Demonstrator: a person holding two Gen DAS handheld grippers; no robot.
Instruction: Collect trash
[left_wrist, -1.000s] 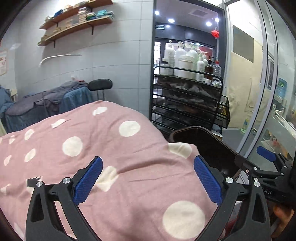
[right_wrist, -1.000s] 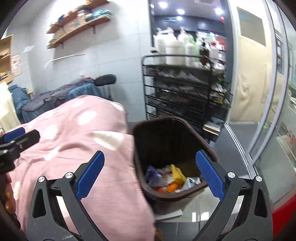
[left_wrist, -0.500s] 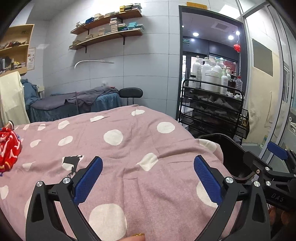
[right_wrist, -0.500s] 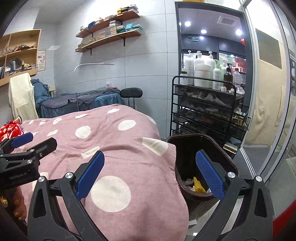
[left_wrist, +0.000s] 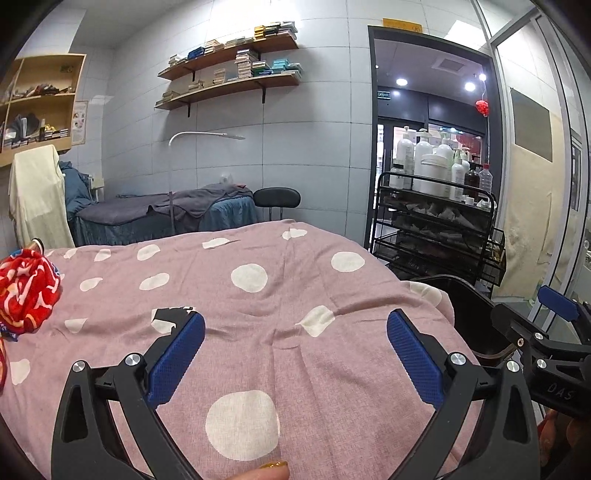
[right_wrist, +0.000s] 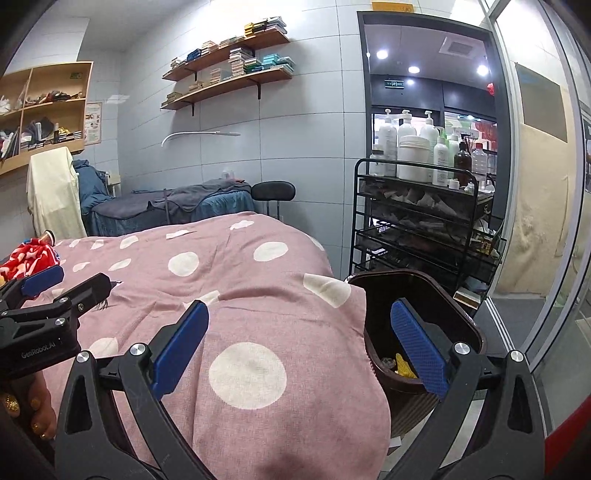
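Observation:
A dark brown trash bin (right_wrist: 443, 314) stands on the floor at the right end of a bed with a pink polka-dot cover (right_wrist: 240, 295); yellow and grey scraps (right_wrist: 400, 365) lie in it. The bin's rim also shows in the left wrist view (left_wrist: 465, 295). My left gripper (left_wrist: 295, 354) is open and empty above the cover (left_wrist: 295, 295). My right gripper (right_wrist: 299, 343) is open and empty over the bed's end beside the bin. A small black-and-white scrap (left_wrist: 170, 314) lies on the cover by the left fingertip. A red patterned cloth (left_wrist: 26, 288) lies at the far left.
A black wire cart (right_wrist: 424, 229) with white bottles stands behind the bin. A second bed with grey-blue covers (left_wrist: 166, 218) and a black stool (left_wrist: 277, 197) stand at the back wall. A glass partition (right_wrist: 535, 221) runs along the right. Wall shelves (left_wrist: 229, 74) hold boxes.
Both grippers have lifted and pulled back from the bin toward the bed. More of the bed, the red cloth and the room have come into view. Both stay open.

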